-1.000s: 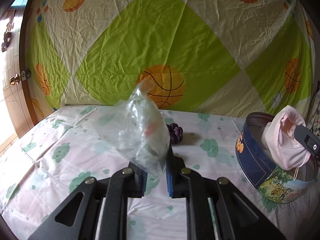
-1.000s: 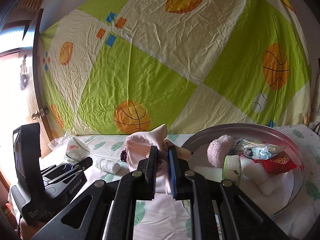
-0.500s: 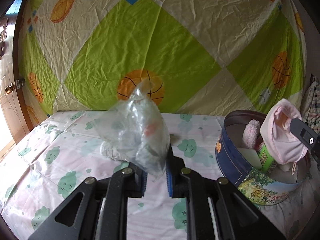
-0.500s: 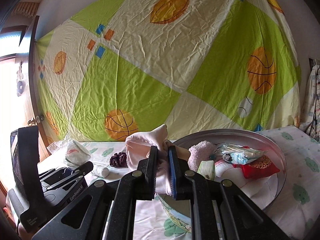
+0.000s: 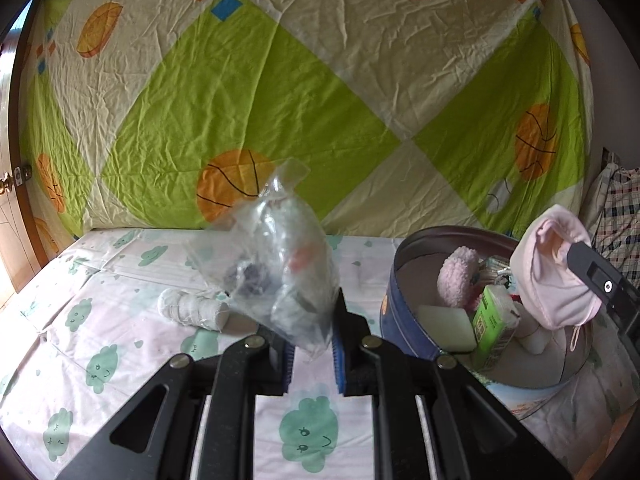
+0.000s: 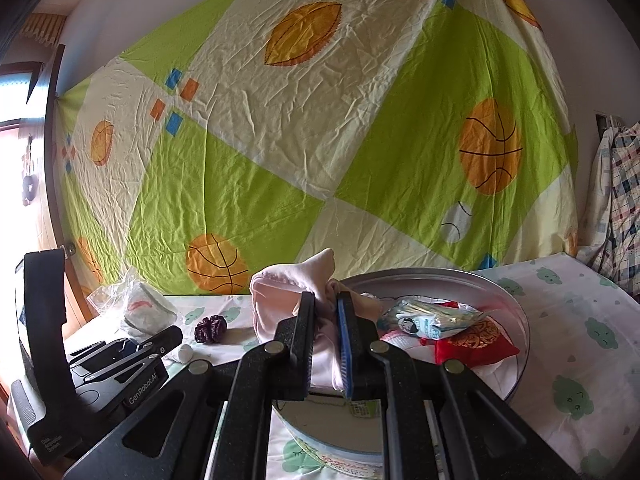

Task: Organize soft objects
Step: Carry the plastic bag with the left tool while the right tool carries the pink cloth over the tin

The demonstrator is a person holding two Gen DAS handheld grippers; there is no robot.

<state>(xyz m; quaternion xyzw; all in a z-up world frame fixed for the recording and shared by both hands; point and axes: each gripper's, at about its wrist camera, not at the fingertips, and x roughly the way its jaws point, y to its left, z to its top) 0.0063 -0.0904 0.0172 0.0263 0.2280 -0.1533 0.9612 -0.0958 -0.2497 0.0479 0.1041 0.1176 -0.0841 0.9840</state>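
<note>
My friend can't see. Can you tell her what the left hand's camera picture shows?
The left gripper holds a clear plastic bag up over a bed sheet with green clouds. On the right, a pink cloth hangs above a round tin of soft things.

The tin [image 5: 404, 320] sits on the bed [image 5: 120, 320], right of the roll [image 5: 192, 312] lying there. Inside the tin are a plush toy [image 5: 456, 276], a carton [image 5: 490, 320] and a pouch [image 6: 476, 340]. The cloth [image 5: 552, 276] hangs over the tin's near rim. The bag [image 5: 276, 276] is up left of the tin, with the scrunchie [image 6: 210, 328] behind it. A sheet [image 5: 280, 100] hangs behind the bed.
</note>
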